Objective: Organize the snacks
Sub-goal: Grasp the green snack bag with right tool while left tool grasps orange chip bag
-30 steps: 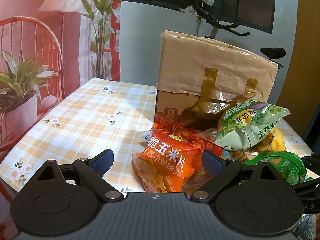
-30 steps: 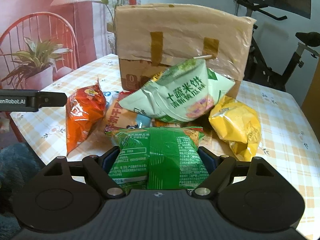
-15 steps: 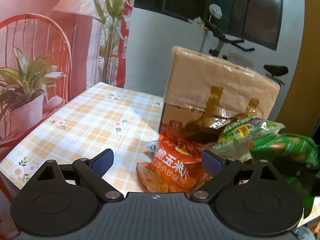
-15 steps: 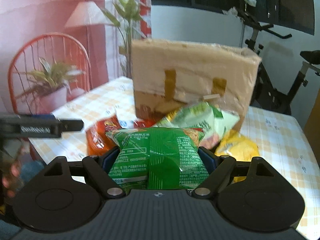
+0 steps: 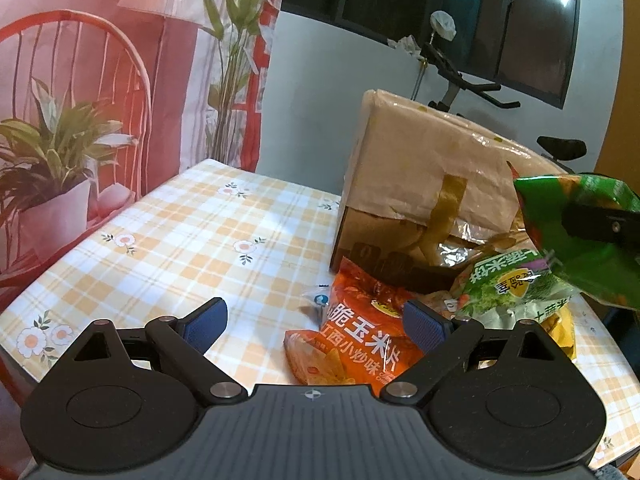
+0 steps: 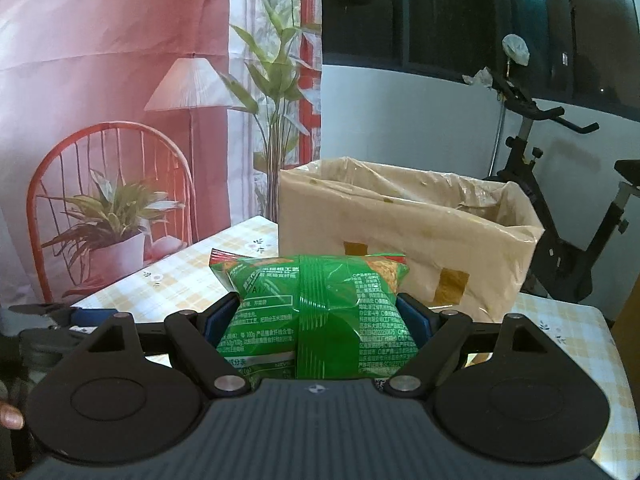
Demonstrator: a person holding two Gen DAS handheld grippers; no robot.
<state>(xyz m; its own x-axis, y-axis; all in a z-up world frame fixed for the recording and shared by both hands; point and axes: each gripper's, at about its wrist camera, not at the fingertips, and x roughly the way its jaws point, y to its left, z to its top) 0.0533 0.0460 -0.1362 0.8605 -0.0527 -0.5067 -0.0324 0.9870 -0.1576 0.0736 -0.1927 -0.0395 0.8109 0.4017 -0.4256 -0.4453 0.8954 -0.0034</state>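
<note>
Gripping green snack bag [image 6: 316, 316] in right gripper [image 6: 318, 320], pads pressed on both its sides, bag at centre of right wrist frame, raised before open-topped cardboard box [image 6: 408, 236]. Left gripper [image 5: 316, 320] jaws wide apart, nothing between pads, over checked tablecloth [image 5: 180, 256]. Orange corn-chip bag [image 5: 360, 336] lower centre, beside pale green bag [image 5: 508, 288], below box.

Each hand-held gripper, left [image 5: 316, 320] and right [image 6: 318, 316], has a dark grey ribbed body with a small round crosshair mark at its front middle. Two black rounded housings flank it, each with a raised disc and a triangular cut-out. Black link arms pivot on silver screws and end in blue textured pads [image 5: 424, 322].
</note>
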